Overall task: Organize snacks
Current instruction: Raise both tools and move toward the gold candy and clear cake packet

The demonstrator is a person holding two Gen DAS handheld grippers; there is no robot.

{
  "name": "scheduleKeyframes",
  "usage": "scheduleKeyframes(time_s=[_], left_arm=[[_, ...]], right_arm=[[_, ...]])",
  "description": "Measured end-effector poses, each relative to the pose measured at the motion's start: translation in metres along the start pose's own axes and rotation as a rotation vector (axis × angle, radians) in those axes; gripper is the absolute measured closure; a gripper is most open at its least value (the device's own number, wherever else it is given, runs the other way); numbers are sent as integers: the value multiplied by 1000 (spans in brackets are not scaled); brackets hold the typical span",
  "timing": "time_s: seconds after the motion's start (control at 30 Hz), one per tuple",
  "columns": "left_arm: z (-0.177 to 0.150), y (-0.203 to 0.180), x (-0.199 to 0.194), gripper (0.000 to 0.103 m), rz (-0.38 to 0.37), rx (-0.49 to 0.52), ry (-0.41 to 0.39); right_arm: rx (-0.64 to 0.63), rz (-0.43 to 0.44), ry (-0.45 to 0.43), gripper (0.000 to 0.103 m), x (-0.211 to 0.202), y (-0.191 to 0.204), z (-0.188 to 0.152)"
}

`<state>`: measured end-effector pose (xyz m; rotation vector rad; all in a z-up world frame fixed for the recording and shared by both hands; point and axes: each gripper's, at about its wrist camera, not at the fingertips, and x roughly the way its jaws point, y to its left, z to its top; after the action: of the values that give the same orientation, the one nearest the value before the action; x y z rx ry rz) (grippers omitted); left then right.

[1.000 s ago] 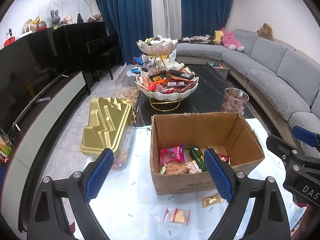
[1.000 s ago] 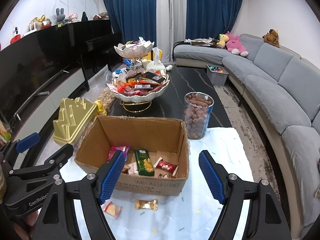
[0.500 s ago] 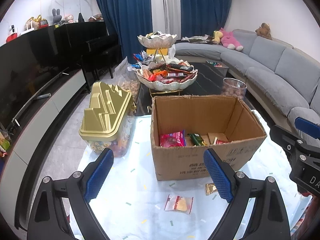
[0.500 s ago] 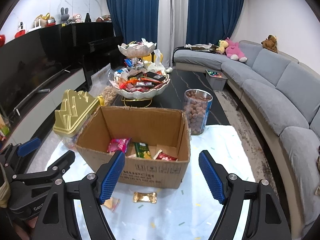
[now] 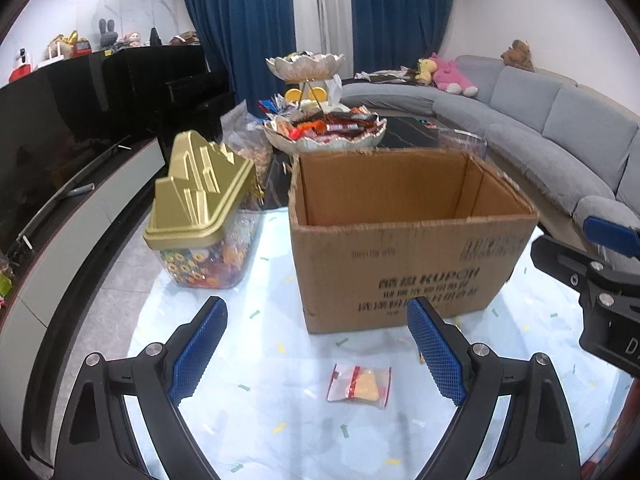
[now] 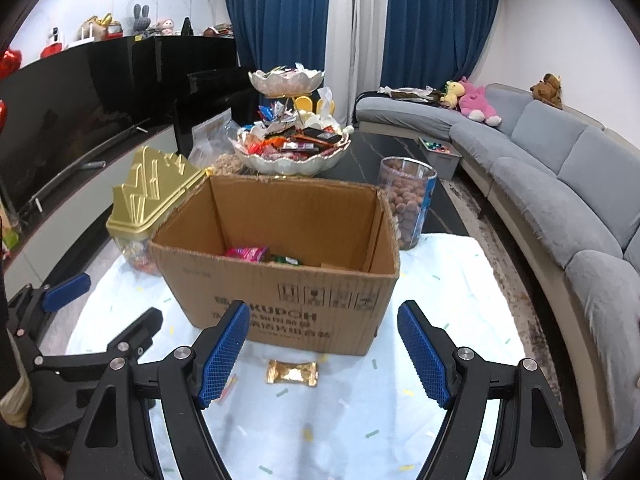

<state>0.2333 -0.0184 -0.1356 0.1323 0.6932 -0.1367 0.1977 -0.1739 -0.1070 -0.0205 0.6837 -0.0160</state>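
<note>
An open cardboard box [image 5: 404, 264] stands on the pale blue tablecloth; in the right wrist view [image 6: 288, 280] a few snack packets show inside it. A clear packet with a yellow snack [image 5: 359, 386] lies on the cloth in front of the box, between the fingers of my open, empty left gripper [image 5: 316, 354]. A gold-wrapped candy [image 6: 293, 372] lies in front of the box, between the fingers of my open, empty right gripper [image 6: 322, 354]. Both grippers hang low over the cloth, short of the packets.
A clear jar with a gold lid [image 5: 200, 216] stands left of the box. A two-tier bowl of snacks [image 6: 292, 148] and a clear jar of brown balls [image 6: 408, 204] stand behind it. A grey sofa [image 6: 560, 184] runs along the right.
Both grippers have come down and back toward the cloth, so the box looms higher and its contents are mostly hidden. Both stay open and empty.
</note>
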Motion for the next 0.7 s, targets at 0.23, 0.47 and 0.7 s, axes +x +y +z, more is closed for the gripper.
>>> scheduleKeyframes(time_s=[0.23, 0.47, 0.7], left_arm=[[-26, -6, 20, 11, -41, 25, 35], [-47, -10, 39, 11, -72, 44, 52], [-63, -20, 59, 12, -93, 110, 84]], right_arm=[[-21, 19, 36, 26, 18, 6, -19], [-46, 25, 84, 26, 40, 11, -40], [-50, 42, 144, 26, 65, 13, -54]])
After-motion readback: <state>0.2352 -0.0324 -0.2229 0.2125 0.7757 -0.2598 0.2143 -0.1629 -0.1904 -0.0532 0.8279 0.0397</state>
